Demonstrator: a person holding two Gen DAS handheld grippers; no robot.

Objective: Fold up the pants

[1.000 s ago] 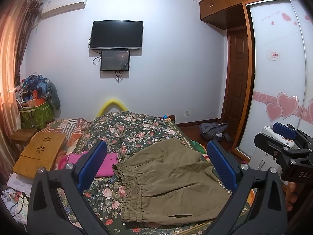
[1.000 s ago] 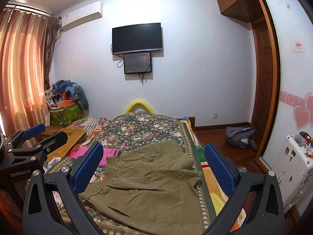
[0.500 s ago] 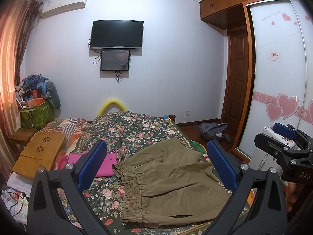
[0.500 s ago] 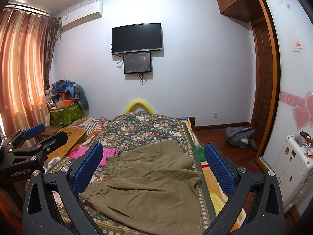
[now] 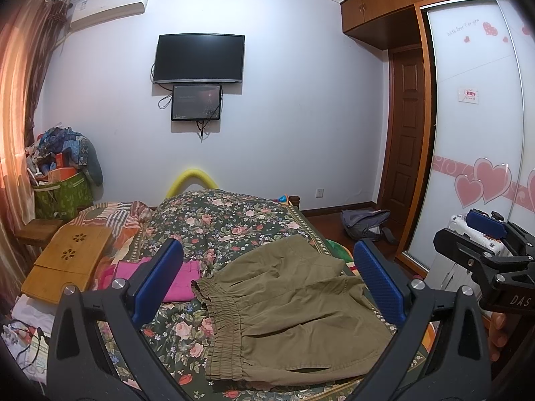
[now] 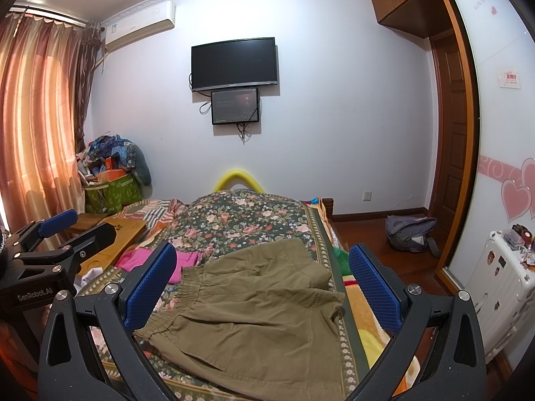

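Left claw (image 6: 50, 267) reads "GenRobot.AI"; right claw (image 5: 495, 267) shows, perhaps partly, "DAS".

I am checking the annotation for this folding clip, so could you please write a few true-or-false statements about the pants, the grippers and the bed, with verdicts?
1. The olive pants lie spread on the floral bedspread. True.
2. The left gripper is clamped on the waistband. False: it is open and holds nothing.
3. A pink garment lies beside the waistband. True.
4. The right gripper is shut. False: its jaws stand wide apart.
5. The pants are already folded into a neat stack. False: they lie unfolded and rumpled.
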